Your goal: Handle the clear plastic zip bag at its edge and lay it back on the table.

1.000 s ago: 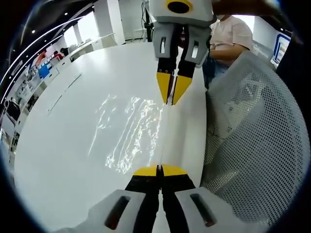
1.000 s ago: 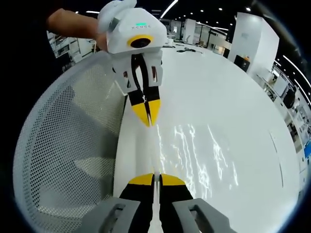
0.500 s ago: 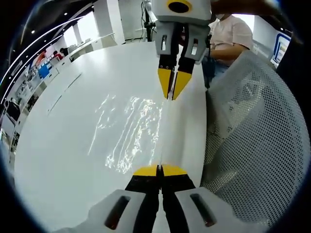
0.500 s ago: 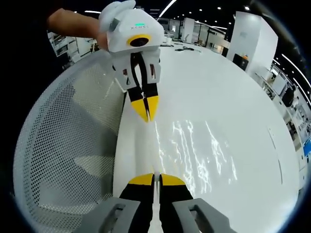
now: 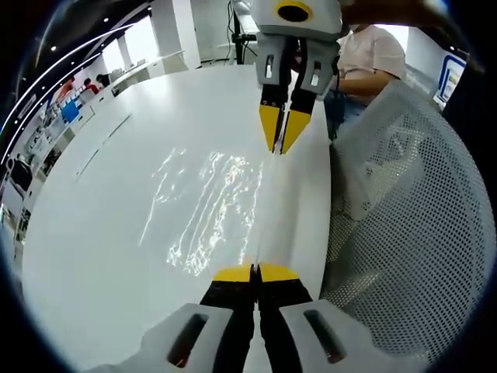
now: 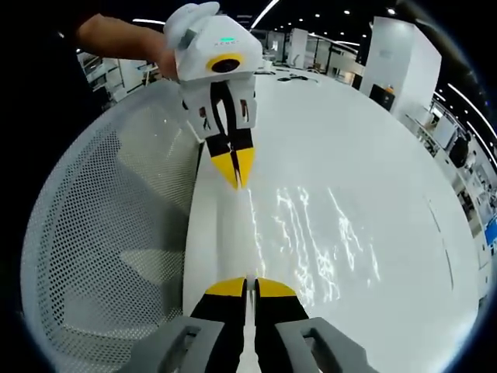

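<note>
Up close in the left gripper view, the left hand-held gripper (image 5: 255, 273) has its yellow-tipped jaws pressed together on the near edge of the clear plastic zip bag (image 5: 210, 210), with no gap visible between the tips. Across from it the right hand-held gripper (image 5: 282, 138) comes down from the top of that view, its yellow tips likewise pinched narrow on the far end of the same edge. From the right gripper view the arrangement mirrors: the right hand-held gripper (image 6: 247, 287) clamps the bag's edge at the bottom, and the left hand-held gripper (image 6: 235, 172) grips it further along, held by a person's hand (image 6: 163, 58). A short line of grey lettering sits on that gripper's white housing beside a green light, but it is too small to read. The bag (image 6: 318, 241) stretches between the two grippers along one straight edge and spreads out over the white counter (image 5: 101, 225), showing only as wrinkled glints of reflected light; whether it lies flat on the surface or is lifted slightly I cannot tell. Beside the counter's edge stands a white mesh chair back (image 5: 411, 233), seen also in the right gripper view (image 6: 109, 233). Beyond it a seated person in a pale pink top (image 5: 371, 54) shows at the far side.
</note>
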